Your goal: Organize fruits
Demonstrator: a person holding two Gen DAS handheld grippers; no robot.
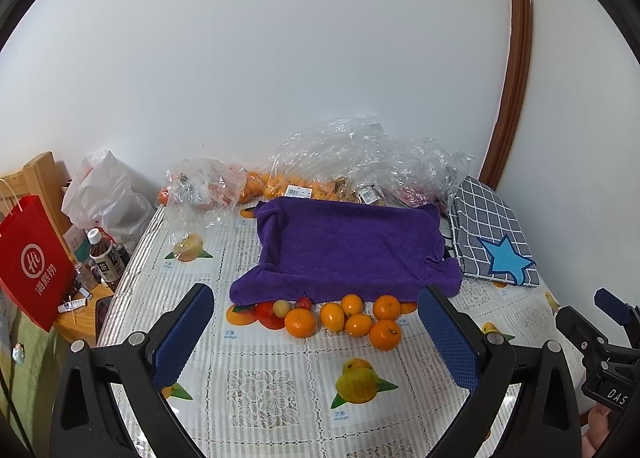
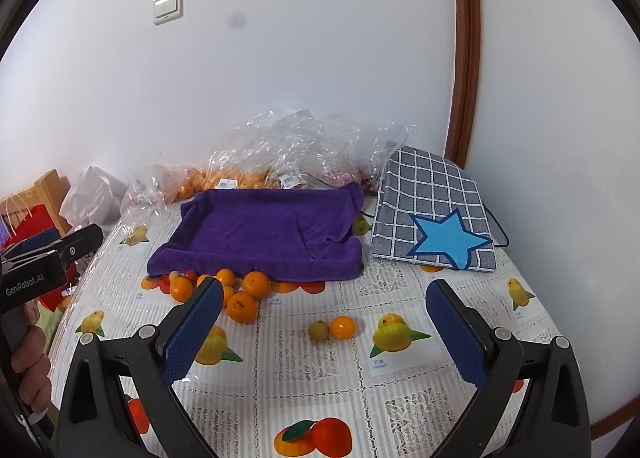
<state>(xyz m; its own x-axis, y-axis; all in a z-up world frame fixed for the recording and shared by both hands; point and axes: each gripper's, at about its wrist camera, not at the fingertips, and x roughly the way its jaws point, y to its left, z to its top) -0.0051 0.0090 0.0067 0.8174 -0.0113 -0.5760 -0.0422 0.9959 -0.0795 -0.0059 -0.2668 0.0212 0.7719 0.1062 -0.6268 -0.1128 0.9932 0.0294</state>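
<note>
Several small oranges (image 1: 352, 318) lie in a cluster on the tablecloth by the front edge of a purple towel-lined tray (image 1: 348, 246), with a small red fruit (image 1: 303, 302) and a pale one (image 1: 281, 307). The cluster (image 2: 244, 298) and tray (image 2: 264, 234) also show in the right wrist view. A lone orange (image 2: 343, 327) and a greenish-brown fruit (image 2: 318, 330) lie apart, in front of my right gripper (image 2: 324, 318). My left gripper (image 1: 316, 322) is open and empty, short of the cluster. My right gripper is open and empty too.
Clear plastic bags with more oranges (image 1: 280, 182) lie against the wall behind the tray. A checked cloth pad with a blue star (image 2: 432, 218) lies right of the tray. Left of the table stand a red paper bag (image 1: 32, 258), bottles (image 1: 106, 258) and a white bag (image 1: 104, 194).
</note>
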